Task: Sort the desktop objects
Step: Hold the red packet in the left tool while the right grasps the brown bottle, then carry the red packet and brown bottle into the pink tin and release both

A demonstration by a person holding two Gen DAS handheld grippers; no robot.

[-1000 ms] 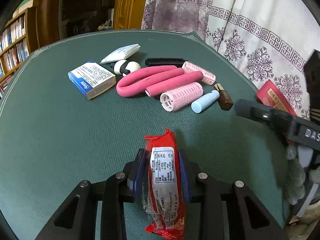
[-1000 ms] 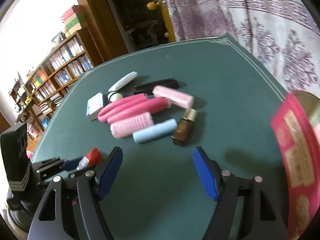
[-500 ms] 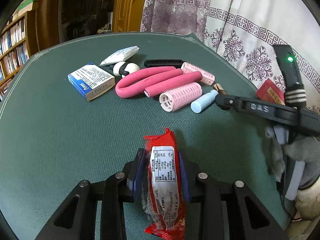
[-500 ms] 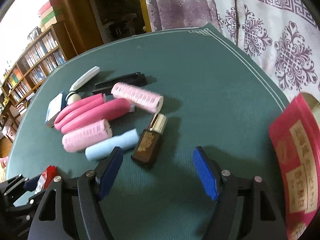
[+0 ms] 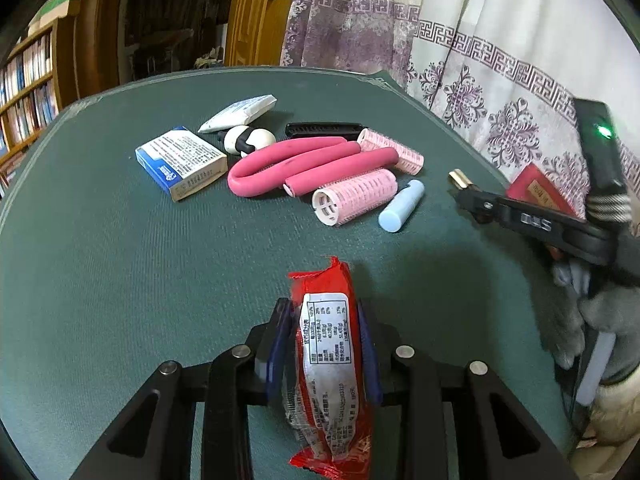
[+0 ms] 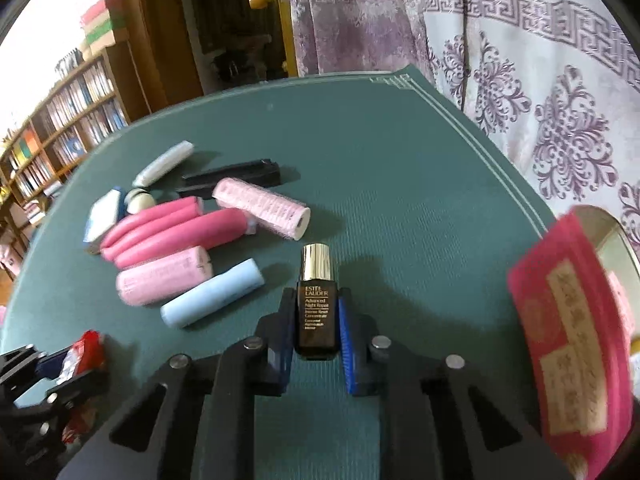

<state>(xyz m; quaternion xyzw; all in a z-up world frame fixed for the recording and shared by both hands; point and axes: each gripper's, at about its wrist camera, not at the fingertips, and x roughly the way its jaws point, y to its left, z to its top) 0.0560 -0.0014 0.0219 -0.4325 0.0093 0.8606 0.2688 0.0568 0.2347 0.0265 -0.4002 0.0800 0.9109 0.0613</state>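
Right gripper (image 6: 316, 320): jaws have just been closing and now clamp the brown serum bottle (image 6: 314, 308) across its body, gold cap pointing away, bottle lying on the green table mat (image 6: 380, 168).

Left gripper (image 5: 325, 344): fingers pressed on the red snack packet (image 5: 328, 360), held near the front edge.

Step in hand, as I read it: lift the bottle clear for sorting. Glass is smooth, and the pads sit on the lower body, so raise straight up before swinging. Check it does not pivot cap-down.

Room: light-blue tube (image 6: 212, 294) lies just left of the bottle, with 2 pink hair rollers (image 6: 164, 280) and the bent pink foam rod (image 6: 176, 232) beyond. The right side is open mat up to the red box (image 6: 568, 340) at the edge. The far half of the mat is bare.
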